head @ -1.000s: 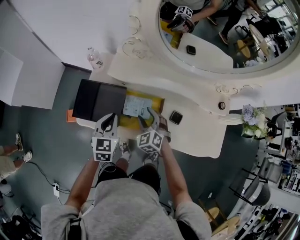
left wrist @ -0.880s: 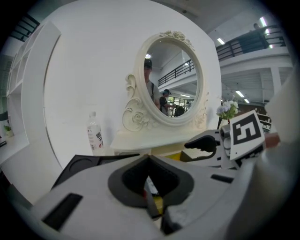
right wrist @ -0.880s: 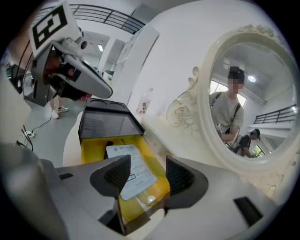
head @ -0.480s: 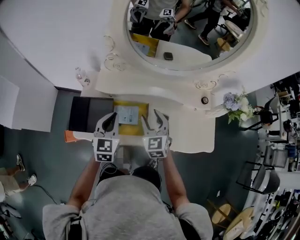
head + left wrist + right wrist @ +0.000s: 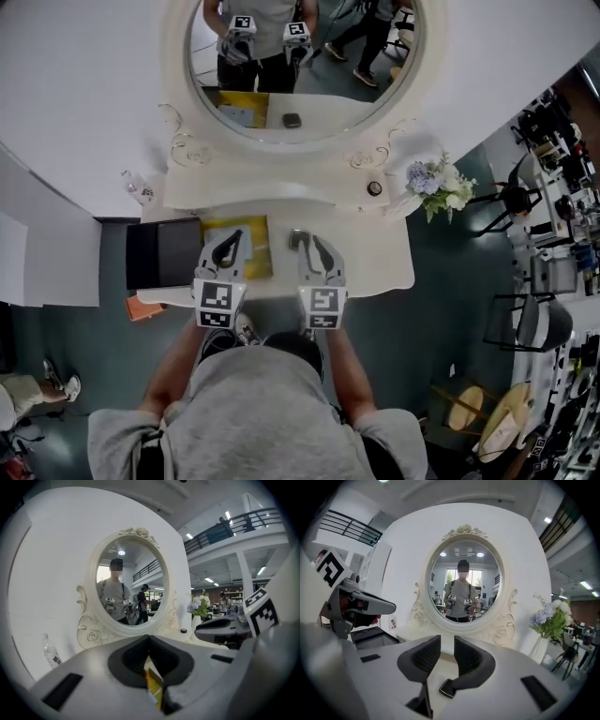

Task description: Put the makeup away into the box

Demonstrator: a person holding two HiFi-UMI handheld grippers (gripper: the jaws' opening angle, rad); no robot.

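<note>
Since a second ago both tongs have risen from the desk's near edge and now point level at the mirror. The right tongs have rolled so their marker cube faces up, and their jaws have just been closing with nothing between them. The small black compact, which lay in plain sight to the right of them, is now covered in the head view.

The right gripper view shows the compact flat on the cream desk. It lies low, just under the base of the right-hand jaw and partly hidden by it. It sits short of the ribbed pads, not between them, and nothing touches it.

The right tongs hang above it, released, with a narrow gap between the pads.

The left tongs are beside them, to the left and apart from the compact. They are clenched tip to tip and grasp nothing. A yellow packet on the desk shows through the slit below the tips.

The black box stands open at the desk's left end, beyond the left tongs and well apart from the compact.

Behind all this is the oval mirror, with a bunch of flowers at its right.
</note>
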